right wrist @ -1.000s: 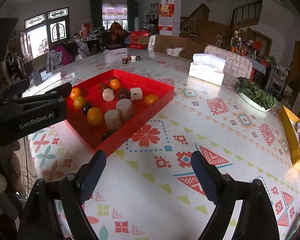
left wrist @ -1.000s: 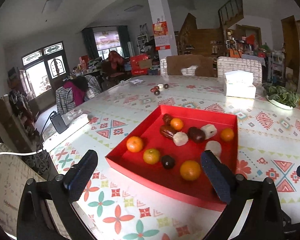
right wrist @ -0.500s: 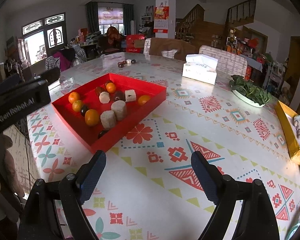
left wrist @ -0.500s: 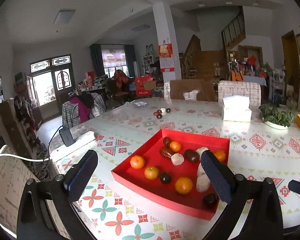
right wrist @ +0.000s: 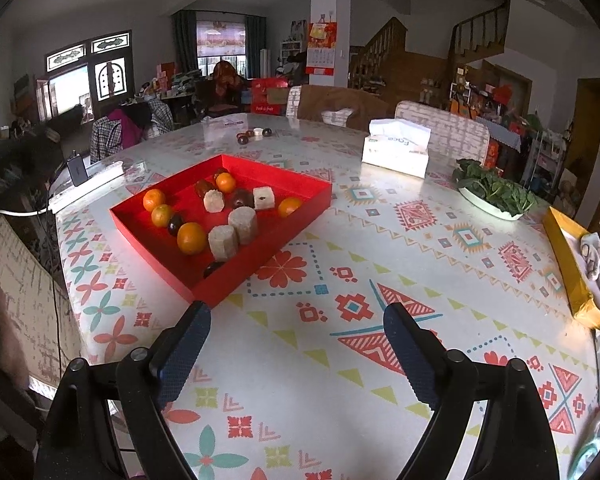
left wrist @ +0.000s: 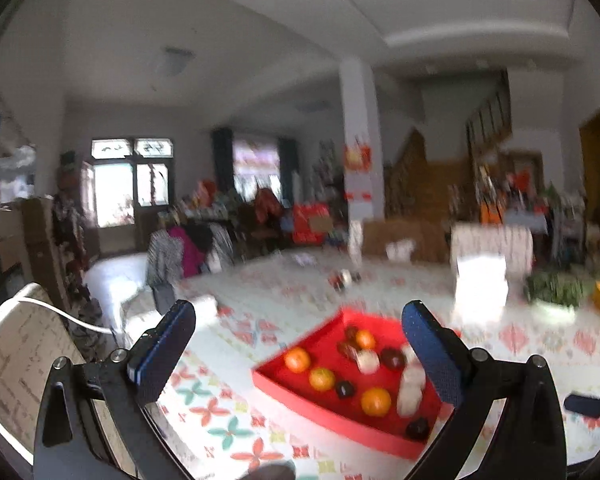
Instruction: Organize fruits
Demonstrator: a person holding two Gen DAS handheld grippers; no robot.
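A red tray (right wrist: pixel 284 236) lies on the patterned table and holds several oranges (right wrist: pixel 191 238), pale cut cylinders (right wrist: pixel 243 225) and dark round fruits (right wrist: pixel 175 224). My right gripper (right wrist: pixel 296 316) hovers over the table just in front of the tray's near corner. It is open, with nothing between its fingers. The left wrist view is blurred by motion. There my left gripper (left wrist: pixel 298 312) is open and empty, held back from and above the tray (left wrist: pixel 320 412), pointing nearly level across the room. An orange (left wrist: pixel 376 401) shows between its fingers, far off.
A tissue box (right wrist: pixel 396 148) and a plate of greens (right wrist: pixel 492 192) stand behind and right of the tray. A yellow box (right wrist: pixel 572 264) sits at the right edge. A few small dark fruits (right wrist: pixel 254 135) lie at the far side. A power strip (right wrist: pixel 86 182) is at the left edge.
The left gripper has risen and tipped up, so the tray sits lower and smaller in its view. In the right view it has slid off to the left edge. The right gripper has stayed put.
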